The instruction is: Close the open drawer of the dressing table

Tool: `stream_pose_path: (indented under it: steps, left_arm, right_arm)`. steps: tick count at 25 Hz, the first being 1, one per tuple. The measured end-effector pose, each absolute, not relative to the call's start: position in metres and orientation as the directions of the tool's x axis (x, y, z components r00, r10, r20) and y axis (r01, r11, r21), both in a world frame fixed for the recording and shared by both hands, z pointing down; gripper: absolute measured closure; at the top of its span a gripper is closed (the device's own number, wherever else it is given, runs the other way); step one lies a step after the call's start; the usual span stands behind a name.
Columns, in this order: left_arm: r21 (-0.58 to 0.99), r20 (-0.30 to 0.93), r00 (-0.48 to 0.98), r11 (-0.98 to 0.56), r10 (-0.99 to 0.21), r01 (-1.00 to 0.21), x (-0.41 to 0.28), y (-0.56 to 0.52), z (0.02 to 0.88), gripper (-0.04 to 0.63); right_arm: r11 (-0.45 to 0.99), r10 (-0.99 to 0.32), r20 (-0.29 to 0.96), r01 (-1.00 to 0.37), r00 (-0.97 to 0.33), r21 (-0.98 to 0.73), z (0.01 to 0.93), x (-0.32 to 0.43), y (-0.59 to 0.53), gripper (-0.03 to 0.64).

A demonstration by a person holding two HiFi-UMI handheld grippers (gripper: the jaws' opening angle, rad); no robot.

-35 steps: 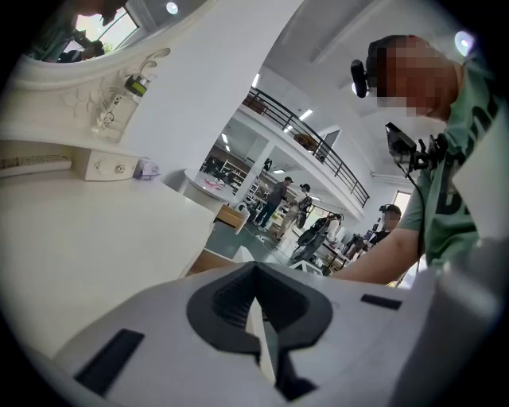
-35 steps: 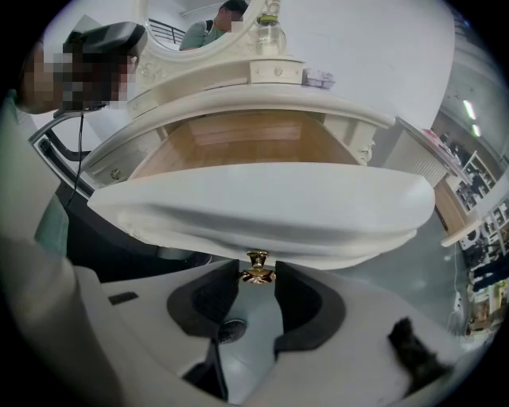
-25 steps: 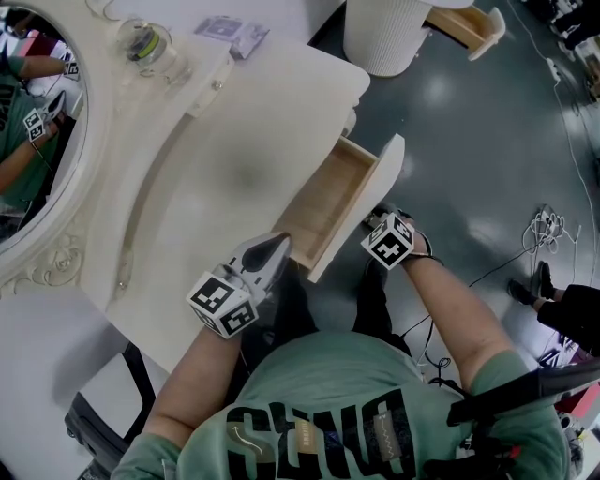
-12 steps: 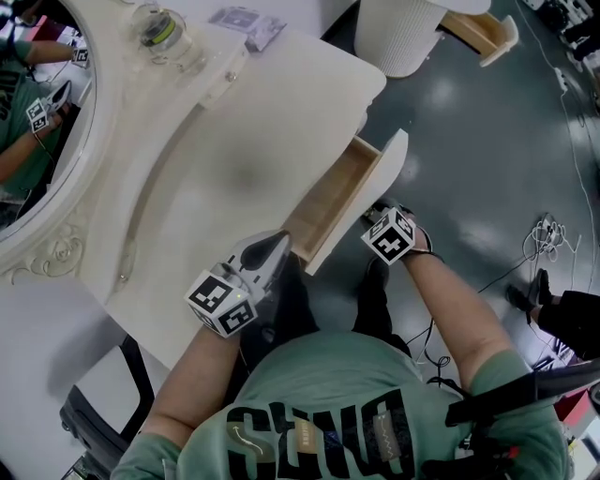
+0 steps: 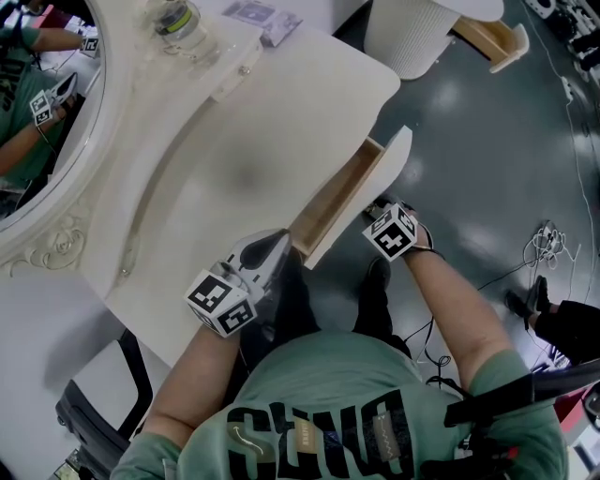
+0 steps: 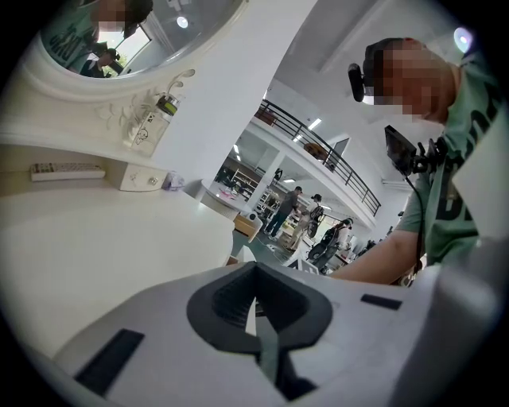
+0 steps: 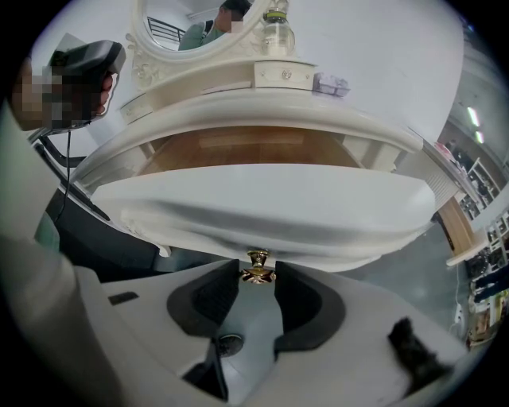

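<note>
dressing table (image 5: 234,169): cream top, mostly bare. an oval mirror (image 5: 37,112) stands along its back edge. a glass bottle (image 5: 178,19) and a small printed packet (image 5: 262,14) sit by the far corner.

drawer (image 5: 342,202): partly open, sticking out of the table's front on the person's right side. head view shows a narrow strip of its wooden inside between the tabletop edge and the curved white drawer front (image 7: 270,211).

right gripper (image 7: 258,274): points steeply down at the drawer front. its jaws stand fairly wide on either side of the small brass knob (image 7: 258,266), and the dark pads (image 7: 215,298) meet the knob's sides, so it is pinching the knob. in head view only its marker cube (image 5: 390,234) is clear, just outside the drawer front.

left gripper (image 5: 272,248): held near level at the table's near edge, just beside the drawer's near end. whether it touches the table cannot be told. its jaws are pressed together with only a thin slit, nothing between them.

a dark glossy floor (image 5: 487,169) lies beyond the drawer.
</note>
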State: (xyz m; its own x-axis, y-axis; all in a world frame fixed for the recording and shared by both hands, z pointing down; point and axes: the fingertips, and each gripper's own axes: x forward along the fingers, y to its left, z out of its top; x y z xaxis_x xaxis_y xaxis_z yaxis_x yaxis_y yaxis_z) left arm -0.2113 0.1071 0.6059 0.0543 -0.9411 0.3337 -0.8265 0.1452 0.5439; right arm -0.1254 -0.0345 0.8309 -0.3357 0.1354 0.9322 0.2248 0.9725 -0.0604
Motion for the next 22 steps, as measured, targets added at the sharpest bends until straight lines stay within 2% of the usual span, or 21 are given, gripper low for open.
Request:
stream_pose_path:
  steps: [22]
  left_arm:
    - [0.544,0.328,-0.002,0.19,-0.945,-0.817,-0.235,0.132,0.609,0.598]
  right_arm:
    - [0.967,0.143,0.925,0.247,-0.351,-0.056,0.832,-0.172,-0.025,0.471]
